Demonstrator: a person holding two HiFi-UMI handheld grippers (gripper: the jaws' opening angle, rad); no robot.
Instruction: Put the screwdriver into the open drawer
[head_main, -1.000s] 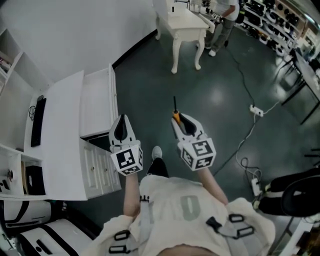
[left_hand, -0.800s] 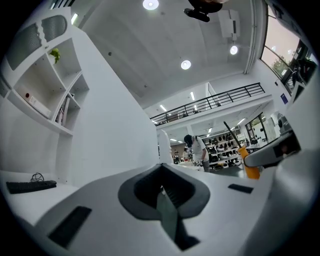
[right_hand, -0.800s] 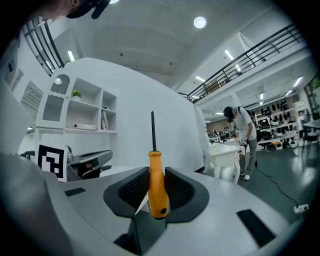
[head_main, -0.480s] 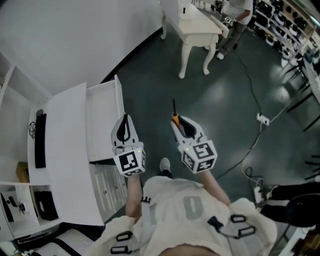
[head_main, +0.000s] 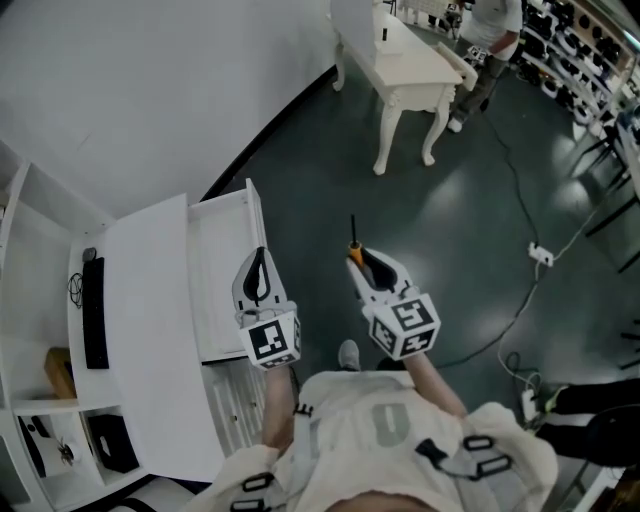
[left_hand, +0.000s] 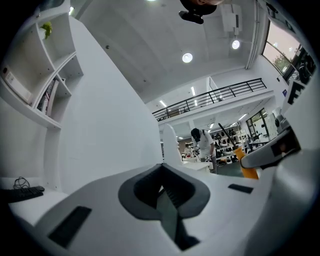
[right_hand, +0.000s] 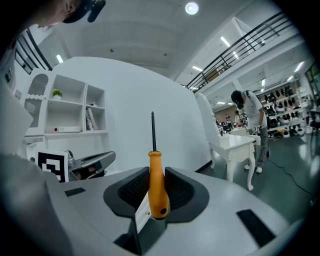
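The screwdriver (right_hand: 158, 186) has an orange handle and a thin black shaft that points forward. My right gripper (right_hand: 156, 192) is shut on its handle. From the head view, that right gripper (head_main: 362, 262) hovers over the dark floor with the screwdriver (head_main: 353, 250) sticking out ahead of it. A white open drawer (head_main: 215, 270) juts from the white cabinet (head_main: 145, 360) at the left. My left gripper (head_main: 259, 256) hangs at the drawer's right edge, shut and holding nothing. In the left gripper view the left gripper (left_hand: 162, 189) shows its pads together, and the screwdriver (left_hand: 248, 168) shows at the right.
A white table with turned legs (head_main: 415, 70) stands ahead, with a person (head_main: 492, 25) beside it. Cables and a power strip (head_main: 541, 254) lie on the floor at the right. Shelves (head_main: 35, 300) and a black keyboard (head_main: 93, 312) sit left of the drawer. Closed lower drawers (head_main: 240, 400) are below.
Both grippers have travelled together across the floor. The open drawer has come closer, and it now lies right beside the left gripper. The screwdriver stays gripped.
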